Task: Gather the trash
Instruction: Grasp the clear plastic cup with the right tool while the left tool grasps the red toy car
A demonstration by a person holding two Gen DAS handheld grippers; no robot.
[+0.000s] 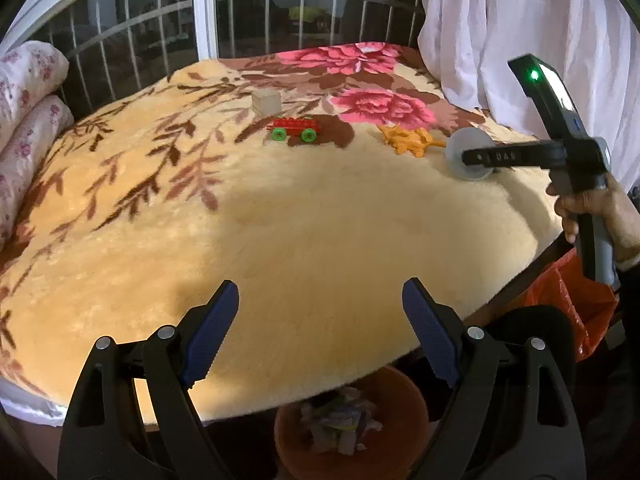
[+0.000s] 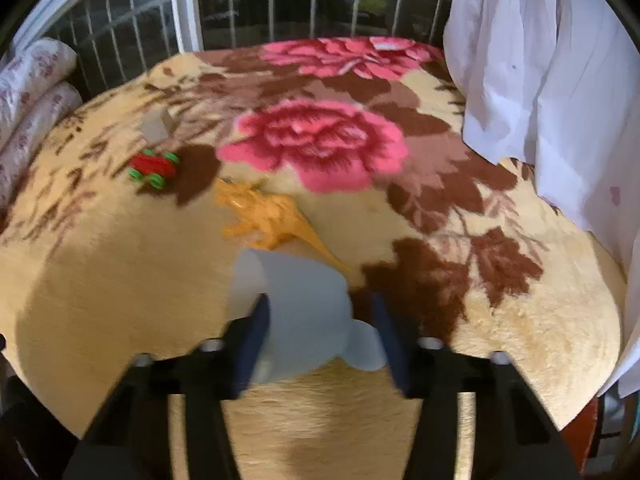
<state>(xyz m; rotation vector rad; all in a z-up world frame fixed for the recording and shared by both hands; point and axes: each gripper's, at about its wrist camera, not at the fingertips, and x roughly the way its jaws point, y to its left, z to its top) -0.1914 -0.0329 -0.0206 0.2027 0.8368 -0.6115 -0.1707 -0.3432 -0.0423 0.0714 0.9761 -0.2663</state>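
A translucent grey plastic cup lies on its side between the fingers of my right gripper, just behind an orange toy dinosaur. The jaws sit close on both sides of the cup. In the left wrist view the same cup shows at the tip of the right gripper over the bed's right side. My left gripper is open and empty above the near edge of the bed. A brown bin with crumpled paper inside stands on the floor below it.
A flowered plush blanket covers the bed. On it lie a red toy car with green wheels, an orange dinosaur and a small pale box. An orange plastic bag, white curtain, rolled pillows and barred window surround it.
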